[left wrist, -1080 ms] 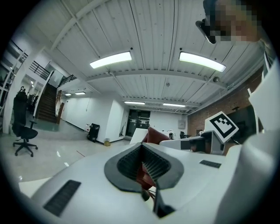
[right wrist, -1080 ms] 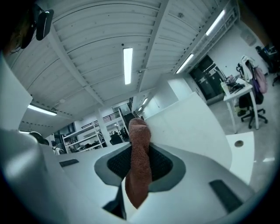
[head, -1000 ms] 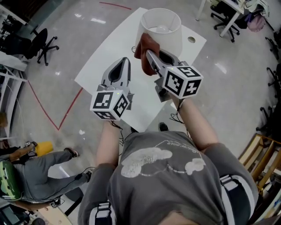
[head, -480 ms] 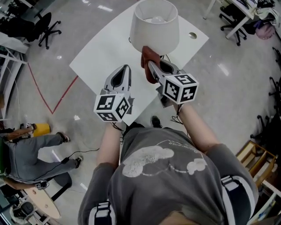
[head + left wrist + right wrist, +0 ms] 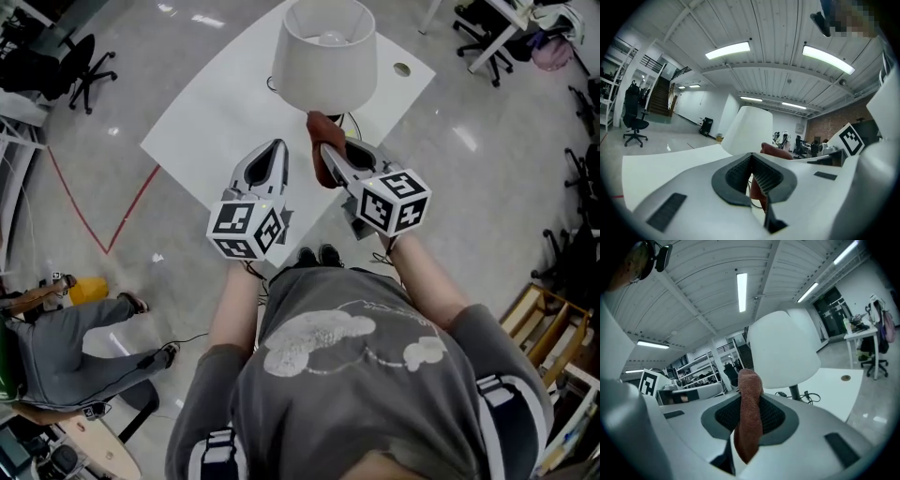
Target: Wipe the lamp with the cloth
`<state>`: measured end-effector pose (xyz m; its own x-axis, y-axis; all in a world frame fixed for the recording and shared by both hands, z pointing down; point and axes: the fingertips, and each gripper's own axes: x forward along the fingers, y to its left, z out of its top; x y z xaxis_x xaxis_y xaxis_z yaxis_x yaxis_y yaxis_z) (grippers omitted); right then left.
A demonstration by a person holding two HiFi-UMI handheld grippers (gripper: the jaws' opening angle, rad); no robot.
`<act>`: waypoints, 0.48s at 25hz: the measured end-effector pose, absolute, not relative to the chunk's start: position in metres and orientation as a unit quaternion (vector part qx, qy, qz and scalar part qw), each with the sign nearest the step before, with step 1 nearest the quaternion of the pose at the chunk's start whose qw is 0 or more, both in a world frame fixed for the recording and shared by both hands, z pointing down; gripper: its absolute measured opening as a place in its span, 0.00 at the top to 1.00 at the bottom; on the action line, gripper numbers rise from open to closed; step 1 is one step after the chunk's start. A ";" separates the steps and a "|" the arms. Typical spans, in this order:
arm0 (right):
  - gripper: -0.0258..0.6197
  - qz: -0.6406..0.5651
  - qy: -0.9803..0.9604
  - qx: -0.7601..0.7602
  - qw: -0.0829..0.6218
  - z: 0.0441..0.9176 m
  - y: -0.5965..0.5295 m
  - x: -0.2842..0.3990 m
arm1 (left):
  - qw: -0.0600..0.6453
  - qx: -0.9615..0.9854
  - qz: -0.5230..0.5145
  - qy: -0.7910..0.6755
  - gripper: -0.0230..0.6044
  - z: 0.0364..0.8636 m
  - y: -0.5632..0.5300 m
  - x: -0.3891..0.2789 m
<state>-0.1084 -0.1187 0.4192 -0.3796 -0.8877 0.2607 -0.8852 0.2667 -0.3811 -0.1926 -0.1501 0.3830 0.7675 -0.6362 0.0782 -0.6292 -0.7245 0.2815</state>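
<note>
My right gripper pinches a limp rust-brown woven cloth, perhaps touching the white drum-shaded lamp on the white table; my left gripper is pressed together, empty. I judge the lamp light and tippy; steady it at the stem

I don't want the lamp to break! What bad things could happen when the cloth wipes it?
1. The lamp stands free; the left claw is shut and off it, so a hard push from the cloth in the right claw might tip it.
2. The cord by its base might snag.
</note>
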 end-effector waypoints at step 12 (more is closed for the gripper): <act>0.83 -0.126 0.777 -0.615 0.050 0.334 -0.103 -0.085 | 0.091 0.954 -0.067 -0.279 0.95 0.309 -0.163 -0.179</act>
